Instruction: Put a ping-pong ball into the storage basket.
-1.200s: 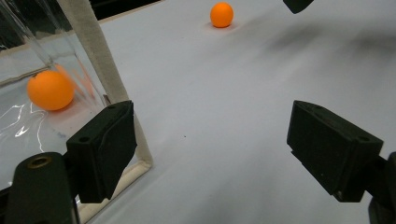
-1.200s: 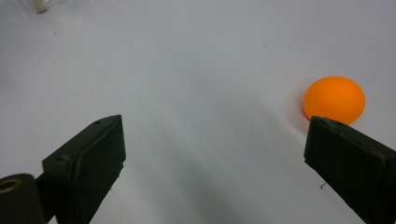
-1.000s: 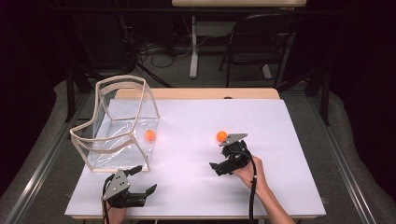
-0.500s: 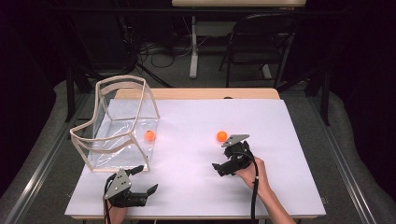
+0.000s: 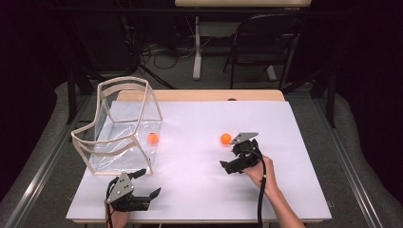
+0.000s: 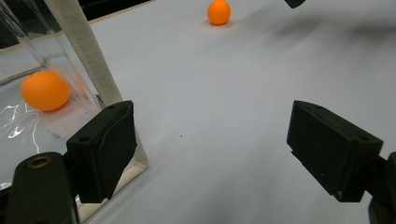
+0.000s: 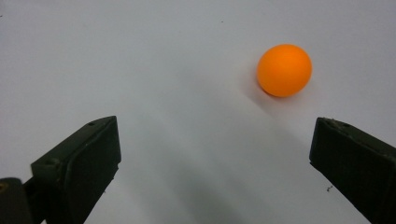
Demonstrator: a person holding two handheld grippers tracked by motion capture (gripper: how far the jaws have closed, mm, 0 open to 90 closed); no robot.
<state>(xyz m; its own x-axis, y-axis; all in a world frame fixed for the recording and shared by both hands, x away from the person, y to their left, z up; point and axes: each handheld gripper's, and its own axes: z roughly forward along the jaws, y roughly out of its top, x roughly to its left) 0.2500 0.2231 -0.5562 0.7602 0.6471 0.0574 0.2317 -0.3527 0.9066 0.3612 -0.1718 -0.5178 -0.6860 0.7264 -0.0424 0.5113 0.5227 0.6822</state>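
Now | right claw (image 5: 231,155) spread, near orange ball (image 5: 225,138) | left claw (image 5: 146,182) spread, empty

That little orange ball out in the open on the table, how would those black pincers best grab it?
Across its widest middle, one jaw on each side. The ball is round and smooth, so off-centre pads would likely squeeze it away. It lies free on the white table, nothing beside it, so the open right gripper could come straight down from above, or low from the person's side.

Your white table (image 5: 199,180) carries an orange ball (image 5: 225,138) just ahead of your right gripper (image 5: 236,159) and a clear bag (image 5: 121,128) beside your left gripper (image 5: 142,187).
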